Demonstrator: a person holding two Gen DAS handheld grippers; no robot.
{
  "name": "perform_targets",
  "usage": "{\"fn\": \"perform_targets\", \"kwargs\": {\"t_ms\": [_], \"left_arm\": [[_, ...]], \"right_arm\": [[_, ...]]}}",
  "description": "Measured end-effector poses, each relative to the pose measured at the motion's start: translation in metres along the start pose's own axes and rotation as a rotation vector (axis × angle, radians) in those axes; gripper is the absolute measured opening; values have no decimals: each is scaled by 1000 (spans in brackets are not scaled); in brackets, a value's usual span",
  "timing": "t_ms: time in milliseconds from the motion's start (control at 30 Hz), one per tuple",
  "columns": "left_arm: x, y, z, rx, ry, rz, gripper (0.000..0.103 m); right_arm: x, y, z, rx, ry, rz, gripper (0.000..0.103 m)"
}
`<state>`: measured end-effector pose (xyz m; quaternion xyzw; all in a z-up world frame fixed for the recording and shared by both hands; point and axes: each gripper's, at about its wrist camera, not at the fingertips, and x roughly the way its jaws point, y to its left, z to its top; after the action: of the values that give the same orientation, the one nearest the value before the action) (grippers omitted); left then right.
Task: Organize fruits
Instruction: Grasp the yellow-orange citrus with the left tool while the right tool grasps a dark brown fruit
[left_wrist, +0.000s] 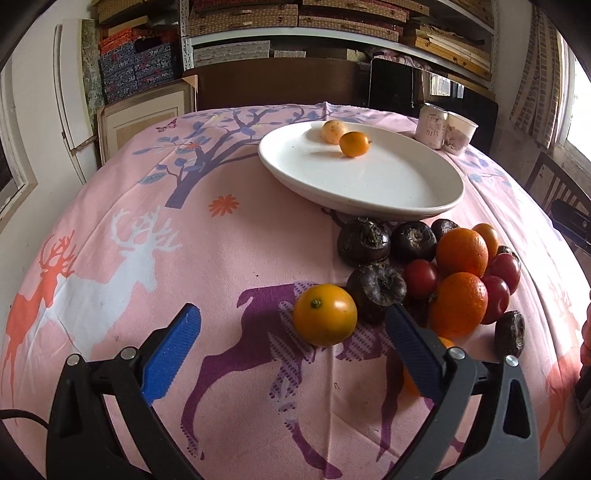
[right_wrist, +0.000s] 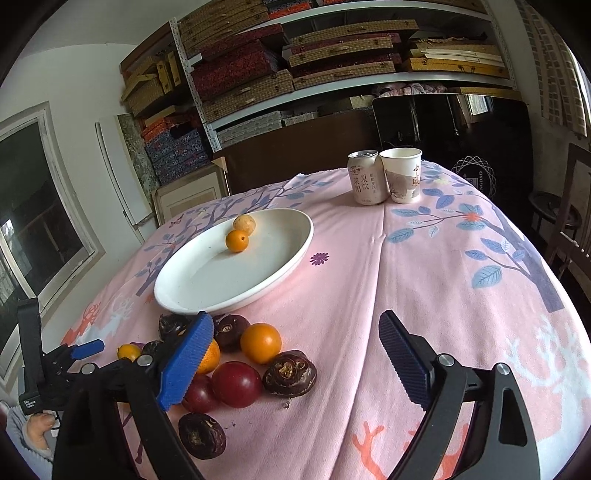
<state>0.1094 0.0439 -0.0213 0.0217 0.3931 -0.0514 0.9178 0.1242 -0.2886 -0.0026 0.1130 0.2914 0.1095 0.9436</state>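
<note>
A white oval plate (left_wrist: 388, 192) (right_wrist: 207, 280) on the pink tablecloth holds a small orange fruit (left_wrist: 354, 144) (right_wrist: 237, 240) and a pale yellow fruit (left_wrist: 333, 131) (right_wrist: 244, 224). In front of the plate lies a pile of oranges (left_wrist: 461, 252), red plums (left_wrist: 420, 277) and dark water chestnuts (left_wrist: 364, 240). My left gripper (left_wrist: 293, 323) is open, low over the cloth, with a small orange (left_wrist: 325, 314) between its fingertips, not clamped. My right gripper (right_wrist: 297, 332) is open and empty above the right edge of the pile (right_wrist: 260, 342). The left gripper also shows in the right wrist view (right_wrist: 86, 349).
A drink can (right_wrist: 365, 177) (left_wrist: 430, 125) and a paper cup (right_wrist: 402, 173) (left_wrist: 458, 134) stand at the table's far side. Shelves of boxes, a dark board and chairs stand behind the table. A chair (left_wrist: 554, 184) stands at the right.
</note>
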Motion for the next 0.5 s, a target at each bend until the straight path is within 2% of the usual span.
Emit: {"fn": "perform_targets", "kwargs": {"t_ms": [133, 200, 300, 333, 433, 500], "left_arm": [[4, 9, 0, -39, 17, 3, 98], [5, 15, 0, -55, 20, 37, 99], [4, 25, 0, -89, 13, 31, 99], [2, 27, 0, -90, 2, 46, 99], [-7, 31, 0, -98, -51, 162, 98], [-5, 26, 0, -69, -34, 98, 98]], "right_arm": [[4, -1, -1, 3, 21, -10, 92], [6, -1, -2, 5, 28, -12, 92], [5, -1, -2, 7, 30, -14, 92], [5, -1, -2, 6, 30, -15, 92], [5, -1, -2, 8, 29, -17, 92], [5, -1, -2, 7, 30, -15, 92]]}}
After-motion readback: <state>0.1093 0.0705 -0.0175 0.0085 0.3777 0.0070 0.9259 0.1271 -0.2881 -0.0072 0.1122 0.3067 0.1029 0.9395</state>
